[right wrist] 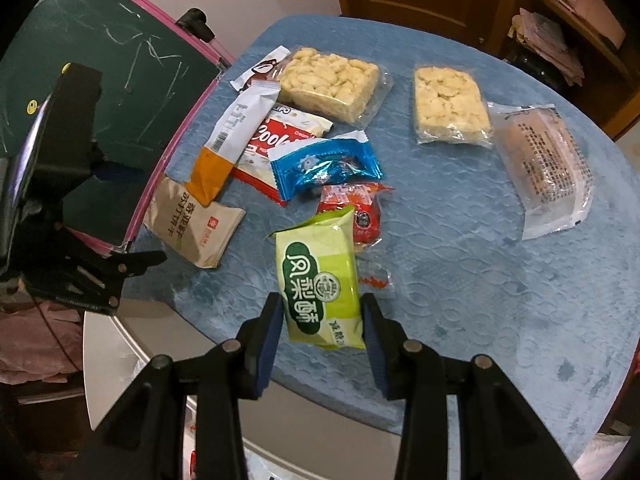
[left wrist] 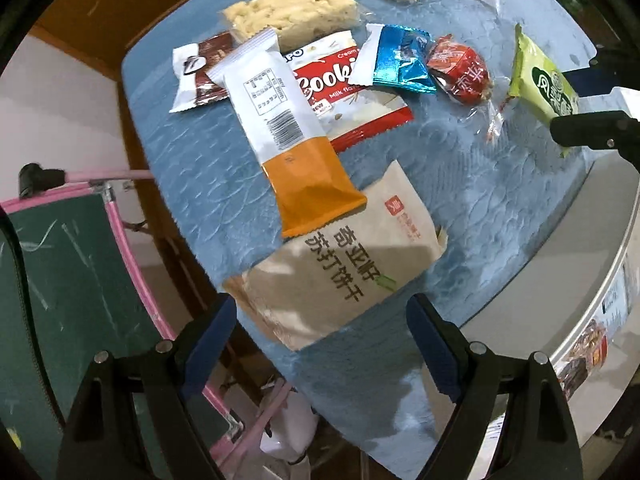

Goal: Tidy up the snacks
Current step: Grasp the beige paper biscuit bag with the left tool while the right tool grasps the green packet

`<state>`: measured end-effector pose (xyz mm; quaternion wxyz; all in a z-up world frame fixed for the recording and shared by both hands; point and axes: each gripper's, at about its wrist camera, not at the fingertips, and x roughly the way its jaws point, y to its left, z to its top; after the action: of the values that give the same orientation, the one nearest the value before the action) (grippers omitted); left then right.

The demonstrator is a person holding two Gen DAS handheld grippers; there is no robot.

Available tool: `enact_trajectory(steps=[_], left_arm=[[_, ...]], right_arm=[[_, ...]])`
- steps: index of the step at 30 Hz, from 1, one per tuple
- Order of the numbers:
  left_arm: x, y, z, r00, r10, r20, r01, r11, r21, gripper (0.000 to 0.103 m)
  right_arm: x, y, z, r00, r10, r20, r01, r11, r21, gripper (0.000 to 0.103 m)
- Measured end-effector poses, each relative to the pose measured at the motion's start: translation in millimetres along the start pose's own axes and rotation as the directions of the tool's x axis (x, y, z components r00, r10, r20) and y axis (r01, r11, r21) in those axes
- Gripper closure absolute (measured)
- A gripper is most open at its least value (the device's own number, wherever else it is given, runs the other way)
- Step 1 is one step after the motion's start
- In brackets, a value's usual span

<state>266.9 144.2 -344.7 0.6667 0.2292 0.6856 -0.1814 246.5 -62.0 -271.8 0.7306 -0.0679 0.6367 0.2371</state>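
Observation:
Snack packets lie on a blue quilted table (right wrist: 500, 280). My right gripper (right wrist: 322, 342) is shut on a green pineapple-cake packet (right wrist: 320, 284), held tilted above the table's near edge; it also shows in the left wrist view (left wrist: 542, 80). My left gripper (left wrist: 320, 344) is open, jaws either side of the near end of a beige soda-cracker packet (left wrist: 340, 268), not touching it. A white-and-orange bar packet (left wrist: 288, 128) overlaps the cracker packet and a red cookie packet (left wrist: 352, 92). A blue candy wrapper (left wrist: 400, 60) and a red candy (left wrist: 460, 70) lie beyond.
Two clear-wrapped puffed-rice cakes (right wrist: 332, 80) (right wrist: 448, 106), a brown-and-white packet (left wrist: 200, 72) and a clear bread packet (right wrist: 544, 164) lie further back. A round tin (left wrist: 580, 280) stands beside the table's near edge. A green chalkboard with pink frame (right wrist: 120, 80) stands left.

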Motion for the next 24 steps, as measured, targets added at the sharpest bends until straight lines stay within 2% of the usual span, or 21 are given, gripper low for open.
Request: enact_trajectory(steps=[4, 7, 8, 14, 17, 19, 24], left_arm=[[19, 1, 3, 0.998, -0.010, -0.058, 0.014, 0.998, 0.060, 0.017], [40, 1, 3, 0.992, 0.043, -0.117, -0.028, 0.992, 0.125, 0.017], [43, 1, 4, 0.991, 0.057, -0.120, -0.041, 0.990, 0.135, 0.014], [39, 0, 11, 0.996, 0.050, -0.074, -0.040, 0.991, 0.129, 0.013], [37, -2, 13, 0.998, 0.046, -0.053, -0.038, 0.991, 0.131, 0.018], [35, -4, 12, 0.999, 0.030, -0.043, -0.025, 0.993, 0.115, 0.026], [25, -12, 7, 0.998, 0.066, -0.009, -0.066, 0.996, 0.062, 0.028]], right_arm=[[1, 0, -1, 1.000, 0.013, -0.003, -0.013, 1.000, -0.003, 0.063], [2, 0, -1, 1.000, 0.020, -0.002, -0.020, 1.000, -0.004, 0.063], [2, -1, -1, 1.000, 0.021, 0.000, -0.021, 1.000, -0.003, 0.063], [1, -8, -3, 0.999, 0.040, 0.004, -0.040, 0.999, 0.016, 0.063], [3, -12, -4, 0.999, 0.046, 0.000, -0.046, 0.998, 0.031, 0.063], [4, -13, -4, 0.998, 0.055, -0.002, -0.055, 0.998, 0.042, 0.064], [-1, -11, -7, 0.998, 0.061, 0.012, -0.062, 0.996, 0.058, 0.064]])
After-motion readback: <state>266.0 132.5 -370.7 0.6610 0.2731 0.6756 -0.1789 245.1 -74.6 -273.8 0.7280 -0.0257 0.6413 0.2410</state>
